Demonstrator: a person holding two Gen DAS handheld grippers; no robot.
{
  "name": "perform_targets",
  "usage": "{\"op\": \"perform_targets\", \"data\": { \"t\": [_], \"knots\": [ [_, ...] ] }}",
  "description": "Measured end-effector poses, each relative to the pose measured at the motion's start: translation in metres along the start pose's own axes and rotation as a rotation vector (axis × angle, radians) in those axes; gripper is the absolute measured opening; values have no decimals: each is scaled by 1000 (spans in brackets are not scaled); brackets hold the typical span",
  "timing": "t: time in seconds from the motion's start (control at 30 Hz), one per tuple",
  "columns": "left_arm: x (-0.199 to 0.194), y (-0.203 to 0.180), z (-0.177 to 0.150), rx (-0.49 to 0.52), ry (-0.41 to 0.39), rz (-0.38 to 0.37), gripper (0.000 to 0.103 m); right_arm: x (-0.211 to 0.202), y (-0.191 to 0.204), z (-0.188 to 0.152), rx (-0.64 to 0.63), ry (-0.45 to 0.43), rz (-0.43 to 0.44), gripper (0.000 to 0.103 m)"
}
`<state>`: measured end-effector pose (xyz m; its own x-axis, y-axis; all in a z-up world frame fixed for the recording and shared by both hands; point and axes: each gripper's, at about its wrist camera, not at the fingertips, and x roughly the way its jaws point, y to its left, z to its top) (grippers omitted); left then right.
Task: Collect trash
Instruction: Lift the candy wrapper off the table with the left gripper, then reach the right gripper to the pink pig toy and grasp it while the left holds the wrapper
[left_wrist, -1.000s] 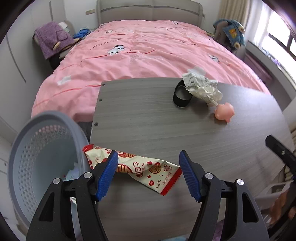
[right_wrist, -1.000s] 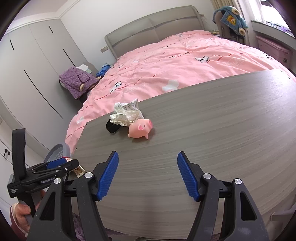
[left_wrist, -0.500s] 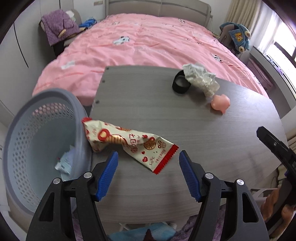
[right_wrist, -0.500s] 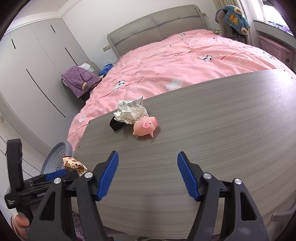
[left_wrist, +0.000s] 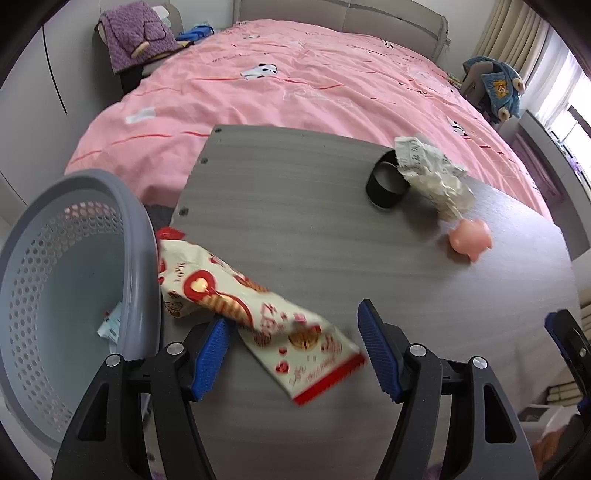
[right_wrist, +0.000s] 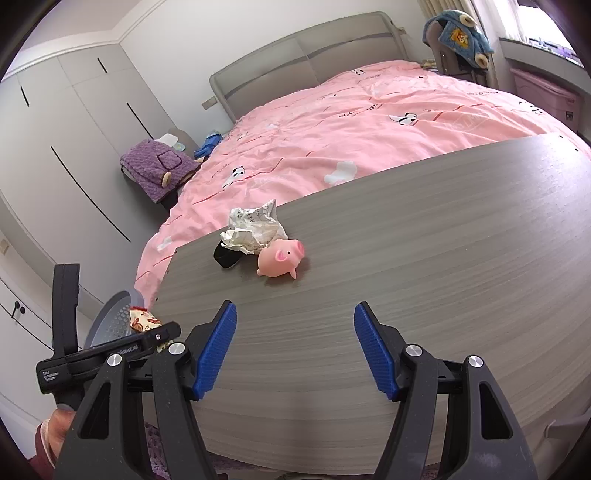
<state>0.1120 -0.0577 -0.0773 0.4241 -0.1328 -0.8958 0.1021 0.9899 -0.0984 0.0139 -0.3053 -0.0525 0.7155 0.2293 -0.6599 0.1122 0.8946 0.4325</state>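
A red-and-cream snack wrapper (left_wrist: 255, 317) lies on the grey table's left side, one end at the table edge by the basket, the other between my left gripper's open fingers. My left gripper (left_wrist: 293, 349) is open and low over it, its left pad (left_wrist: 210, 352) partly under the wrapper's edge. A crumpled paper ball (left_wrist: 434, 177) sits at the far side; it also shows in the right wrist view (right_wrist: 255, 230). A grey perforated trash basket (left_wrist: 66, 280) stands left of the table, with a scrap inside. My right gripper (right_wrist: 295, 347) is open and empty above the table's near edge.
A pink toy pig (right_wrist: 280, 258) and a black ring (left_wrist: 386, 182) sit beside the paper ball. The grey table (right_wrist: 424, 240) has a pink bed (right_wrist: 369, 122) behind it. The left gripper's body (right_wrist: 107, 350) shows at the right wrist view's lower left.
My left gripper has moved forward and down, so the wrapper now lies between its fingers. The right gripper has crept a little closer to the pig and paper ball.
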Motion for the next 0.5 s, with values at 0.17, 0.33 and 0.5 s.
{"op": "perform_targets", "data": {
  "t": [0.17, 0.33, 0.5],
  "knots": [
    [6, 0, 5, 11, -6, -10, 48, 2, 0, 1, -1, 4, -7, 65],
    [8, 0, 4, 29, -7, -34, 41, 6, 3, 1, -10, 6, -18, 65],
    [2, -1, 4, 46, -32, -42, 41, 12, 9, 1, -30, 16, -31, 65]
  ]
}}
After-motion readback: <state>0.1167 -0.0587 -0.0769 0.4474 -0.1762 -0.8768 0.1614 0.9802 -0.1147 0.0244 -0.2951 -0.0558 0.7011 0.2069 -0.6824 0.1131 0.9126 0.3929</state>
